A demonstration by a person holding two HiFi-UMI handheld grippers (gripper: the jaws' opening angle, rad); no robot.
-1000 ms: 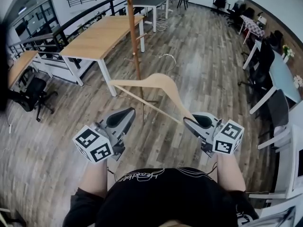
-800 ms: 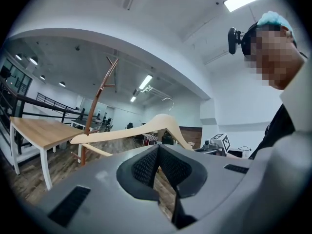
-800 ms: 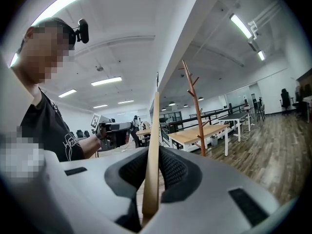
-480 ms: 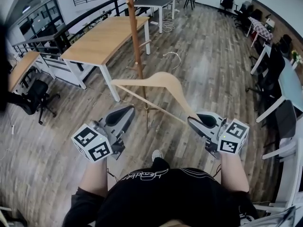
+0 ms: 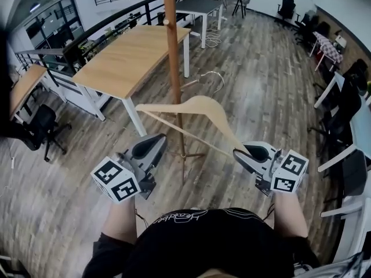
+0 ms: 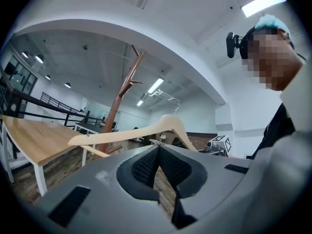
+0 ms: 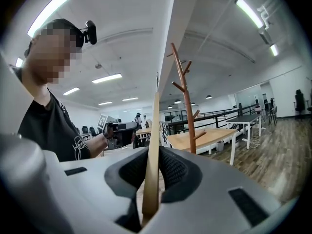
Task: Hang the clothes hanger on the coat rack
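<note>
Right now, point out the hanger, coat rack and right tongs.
hanger (image 5: 203,104), head view, wooden shoulder peak
coat rack (image 5: 172,39), head view, upright pole
right tongs (image 5: 237,152), head view, tips clamping the hanger

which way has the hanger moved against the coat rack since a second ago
Yes. The hanger, clamped in the right gripper, has been carried toward the coat rack, whose pole and base now sit nearer in the head view.

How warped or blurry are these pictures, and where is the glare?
Head view: strong fisheye, floorboards bow and the left edge darkens, yet the coat rack and hanger look sharp. Left gripper view: round black border, a ceiling light blown out upper right. Right gripper view: same round border; the hanger's close edge is soft.
</note>
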